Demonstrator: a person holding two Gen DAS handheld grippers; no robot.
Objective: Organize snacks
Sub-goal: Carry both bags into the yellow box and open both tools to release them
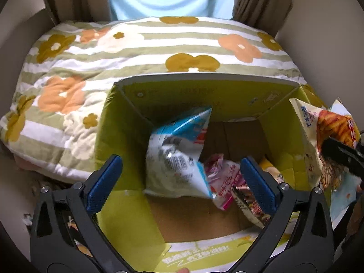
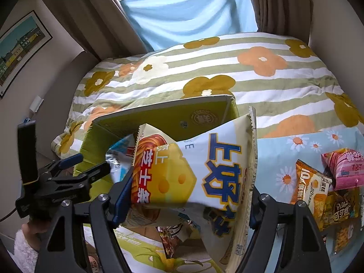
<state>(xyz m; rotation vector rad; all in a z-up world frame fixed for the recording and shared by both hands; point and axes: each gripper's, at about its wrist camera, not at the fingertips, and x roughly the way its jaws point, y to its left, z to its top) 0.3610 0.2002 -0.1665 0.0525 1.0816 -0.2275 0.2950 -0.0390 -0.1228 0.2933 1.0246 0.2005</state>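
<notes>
Yellow-green cardboard frames the action: an open box [image 1: 118, 122] on a flower-print quilt [image 1: 75, 52] takes in snacks. The left gripper [image 1: 182, 182] hangs over its mouth with jaws spread wide and nothing between them; just below, a blue-and-white bag [image 1: 179, 150] is blurred inside the box, seemingly dropping onto a pink packet [image 1: 224, 182] already there. The right gripper [image 2: 186, 195] is clamped across the lower part of a cheese-stick bag [image 2: 198, 173], carried at the box's right edge, above the opening.

That bag looks light, air-puffed and crinkly, its film slick; a pinch across the soft belly, as now, should hold, though hard squeezing would likely crush the sticks. A crimped end seam would probably give surer purchase. Its long axis runs away from the right wrist camera, serrated top edge pointing toward the quilt, slightly tilted. More packets [image 2: 327, 188] wait on a daisy-print cloth [image 2: 284, 150] to the right.
</notes>
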